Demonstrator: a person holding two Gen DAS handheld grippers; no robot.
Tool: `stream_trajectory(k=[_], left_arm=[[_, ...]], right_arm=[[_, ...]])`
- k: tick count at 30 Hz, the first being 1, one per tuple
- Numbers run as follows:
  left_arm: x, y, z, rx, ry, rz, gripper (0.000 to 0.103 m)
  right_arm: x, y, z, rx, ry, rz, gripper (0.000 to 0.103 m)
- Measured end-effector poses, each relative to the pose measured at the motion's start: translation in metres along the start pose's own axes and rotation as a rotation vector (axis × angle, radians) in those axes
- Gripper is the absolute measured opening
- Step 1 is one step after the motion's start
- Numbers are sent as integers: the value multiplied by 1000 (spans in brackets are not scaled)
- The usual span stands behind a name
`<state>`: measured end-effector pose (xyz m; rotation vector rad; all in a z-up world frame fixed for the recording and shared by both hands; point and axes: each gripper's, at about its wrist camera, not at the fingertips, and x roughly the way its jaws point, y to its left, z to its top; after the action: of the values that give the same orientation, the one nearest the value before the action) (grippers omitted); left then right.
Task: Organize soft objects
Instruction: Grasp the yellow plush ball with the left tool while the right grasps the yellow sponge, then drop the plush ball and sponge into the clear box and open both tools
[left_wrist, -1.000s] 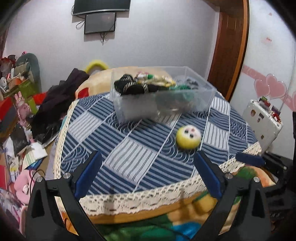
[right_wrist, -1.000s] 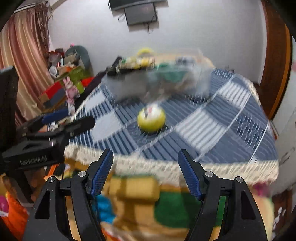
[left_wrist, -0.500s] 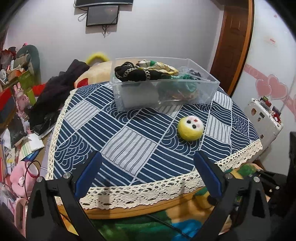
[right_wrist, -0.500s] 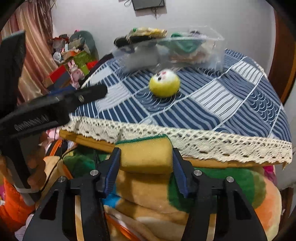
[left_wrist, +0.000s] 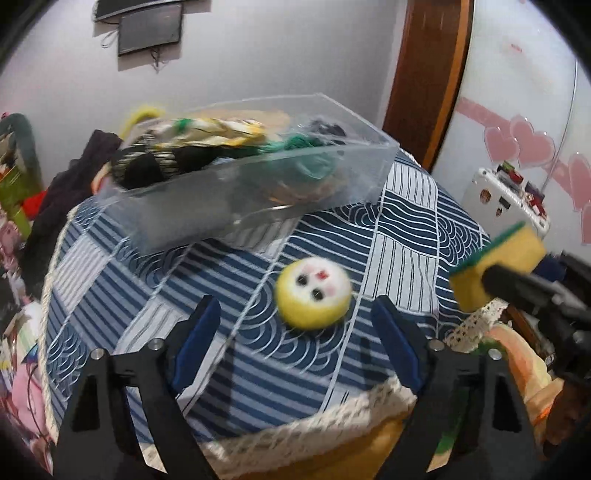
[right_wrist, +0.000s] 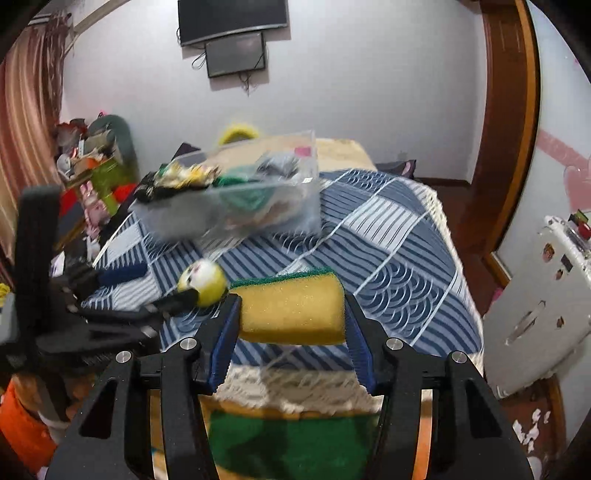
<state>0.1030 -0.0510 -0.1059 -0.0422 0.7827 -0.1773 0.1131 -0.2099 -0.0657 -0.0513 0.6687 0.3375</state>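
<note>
My right gripper (right_wrist: 291, 317) is shut on a yellow sponge with a green scrub top (right_wrist: 290, 308), held above the table's near edge; the sponge also shows at the right of the left wrist view (left_wrist: 495, 266). My left gripper (left_wrist: 295, 332) is open and empty, low over the table, with a yellow plush ball with a white face (left_wrist: 314, 293) just ahead between its fingers. The ball also shows in the right wrist view (right_wrist: 203, 282). A clear plastic bin (left_wrist: 258, 199) holding several soft items stands at the far side of the table.
The round table has a blue and white patterned cloth with a lace edge (left_wrist: 406, 229). A white case (right_wrist: 535, 306) stands to the right. Clutter and clothes pile up at the left (right_wrist: 92, 173). A green and yellow blanket (right_wrist: 288, 439) lies below the table edge.
My right gripper closed on the sponge below the table edge and lifted it above the table. My left gripper moved forward and right, closer to the yellow ball.
</note>
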Motion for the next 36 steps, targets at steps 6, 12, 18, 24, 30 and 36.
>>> stream_trajectory(k=[6, 12, 18, 24, 30, 36], left_arm=[[31, -3, 8, 1, 66, -41, 44], [10, 4, 9, -6, -10, -16, 44], [-24, 19, 25, -37, -108, -13, 44], [-50, 32, 48, -46, -201, -4, 44], [-54, 52, 72, -74, -255, 38, 44], [-40, 71, 95, -86, -273, 75, 44]], right_arm=[[5, -3, 17, -4, -28, 6, 51], [12, 2, 34, 7, -53, 23, 51], [14, 6, 54, -7, -95, 28, 51], [15, 12, 75, -25, -146, 31, 51], [25, 23, 98, -52, -182, 43, 51], [47, 37, 118, -85, -185, 45, 51]])
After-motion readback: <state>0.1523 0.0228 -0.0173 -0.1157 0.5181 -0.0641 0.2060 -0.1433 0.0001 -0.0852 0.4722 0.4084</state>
